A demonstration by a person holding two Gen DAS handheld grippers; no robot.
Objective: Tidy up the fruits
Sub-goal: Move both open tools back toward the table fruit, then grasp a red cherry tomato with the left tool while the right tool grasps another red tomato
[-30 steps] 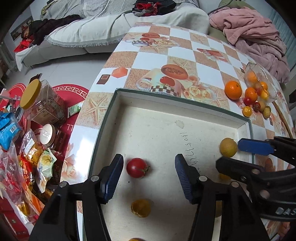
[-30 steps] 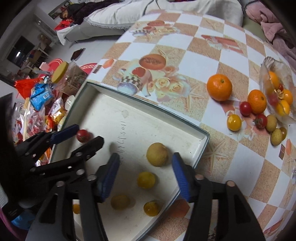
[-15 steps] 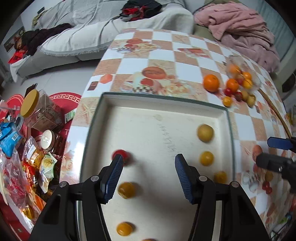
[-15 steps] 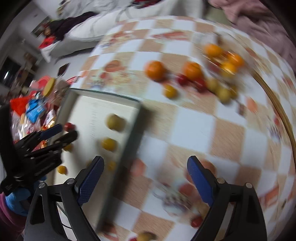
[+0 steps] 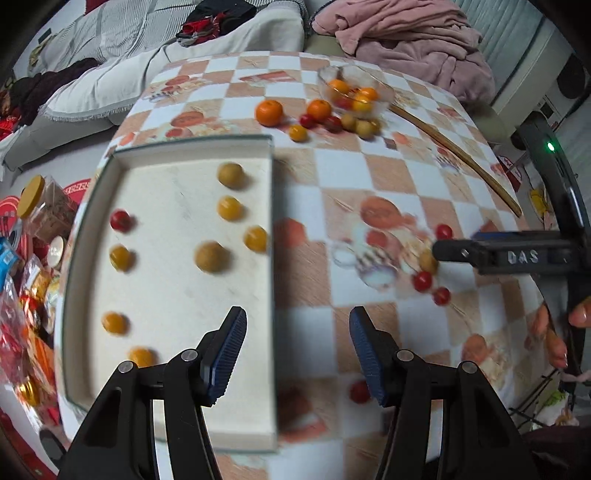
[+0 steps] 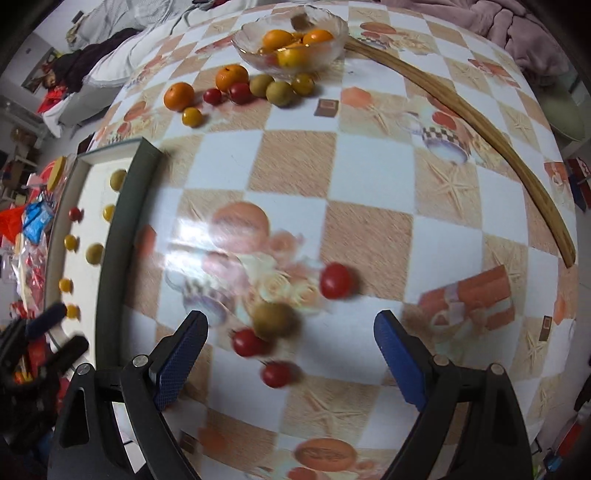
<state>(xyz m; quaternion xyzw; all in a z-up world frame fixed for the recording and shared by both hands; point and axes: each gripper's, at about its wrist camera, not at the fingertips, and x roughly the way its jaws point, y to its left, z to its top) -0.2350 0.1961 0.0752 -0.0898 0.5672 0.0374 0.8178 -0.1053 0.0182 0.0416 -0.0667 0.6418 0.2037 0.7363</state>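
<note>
Right wrist view: my right gripper [image 6: 290, 350] gapes wide over a brownish-green round fruit [image 6: 272, 319] ringed by small red cherry tomatoes [image 6: 335, 280]; closing carelessly could nudge them rolling. My left gripper [image 5: 297, 354] hangs open, empty. White shallow tray [image 5: 271, 206] holds sorted yellow and red fruits; clear glass bowl [image 6: 334, 26] holds oranges.
</note>
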